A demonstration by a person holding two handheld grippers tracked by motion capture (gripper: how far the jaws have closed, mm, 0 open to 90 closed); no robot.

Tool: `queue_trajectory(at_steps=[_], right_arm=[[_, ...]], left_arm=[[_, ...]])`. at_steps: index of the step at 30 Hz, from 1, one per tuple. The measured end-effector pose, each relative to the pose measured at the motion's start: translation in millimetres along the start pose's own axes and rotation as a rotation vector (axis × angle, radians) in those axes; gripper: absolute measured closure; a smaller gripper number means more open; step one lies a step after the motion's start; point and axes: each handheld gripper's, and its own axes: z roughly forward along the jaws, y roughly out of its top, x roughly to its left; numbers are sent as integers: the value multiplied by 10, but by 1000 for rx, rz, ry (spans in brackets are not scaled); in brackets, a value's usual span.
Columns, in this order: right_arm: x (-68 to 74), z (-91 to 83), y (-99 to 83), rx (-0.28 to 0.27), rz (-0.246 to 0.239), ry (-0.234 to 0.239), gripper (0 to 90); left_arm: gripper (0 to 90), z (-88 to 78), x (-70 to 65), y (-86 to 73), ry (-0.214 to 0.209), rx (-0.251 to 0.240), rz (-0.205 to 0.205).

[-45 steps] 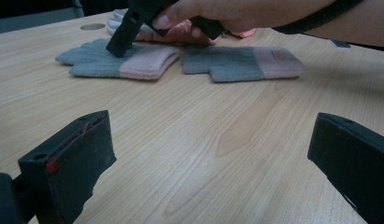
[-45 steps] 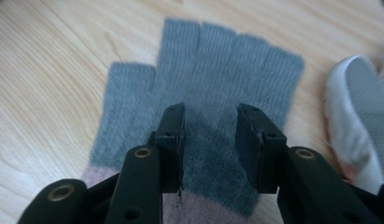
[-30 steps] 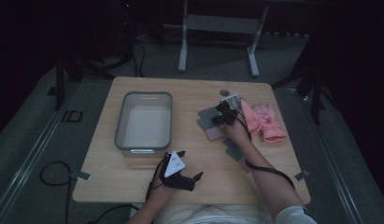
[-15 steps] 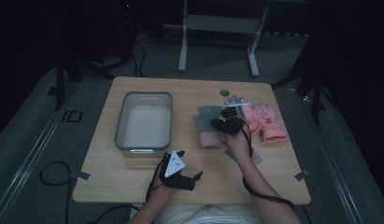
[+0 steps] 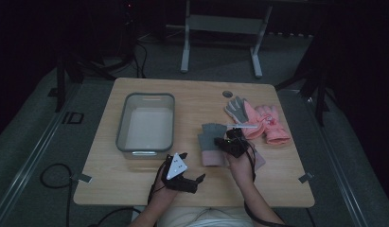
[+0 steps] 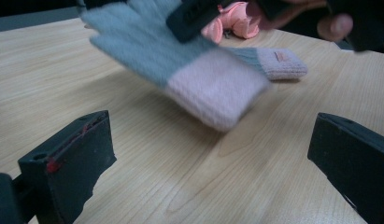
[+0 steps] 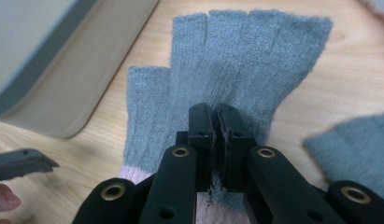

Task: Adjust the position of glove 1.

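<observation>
Dim floor surrounds the wooden table (image 5: pixel 135 184). Since a second ago, the right gripper (image 5: pixel 228 142) has come from beside the pink gloves (image 5: pixel 270 124) toward the person, dragging the grey-and-pink glove (image 5: pixel 212 144) with it, jaws pinched shut on the knit. The right gripper view shows that pinch on the grey fabric (image 7: pixel 236 70); the left gripper view shows the glove's pink cuff (image 6: pixel 217 91) lifted and blurred. The left gripper (image 5: pixel 182 165) rests with its jaws wide apart near the grey bin (image 5: pixel 122 127).

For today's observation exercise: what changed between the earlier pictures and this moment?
The right gripper, shut on the grey glove, has carried it from beside the pink gloves toward the person. The left gripper and the tray stayed put.
</observation>
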Motion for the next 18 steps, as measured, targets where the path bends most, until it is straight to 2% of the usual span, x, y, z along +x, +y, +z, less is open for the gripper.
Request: queue_trajectory(at_steps=[1, 4, 10, 11, 13, 15, 18], right_arm=[[0, 0, 0, 0, 0, 0, 851], [-15, 76, -103, -1, 42, -8, 850], [-17, 262, -209, 15, 68, -29, 847], [-29, 295, -229, 18, 67, -35, 845], [-74, 362, -271, 33, 95, -35, 840], [-99, 406, -321, 27, 108, -44, 829], [-98, 424, -335, 5, 98, -60, 818]], left_arm=[[0, 0, 0, 0, 0, 0, 0], [0, -1, -3, -1, 1, -1, 0], [0, 7, -14, 3, 5, 8, 10], [0, 7, -16, 4, 6, 9, 12], [0, 8, -15, 4, 6, 10, 11], [0, 10, -13, 5, 4, 12, 10], [0, 12, -14, 5, 4, 13, 13]])
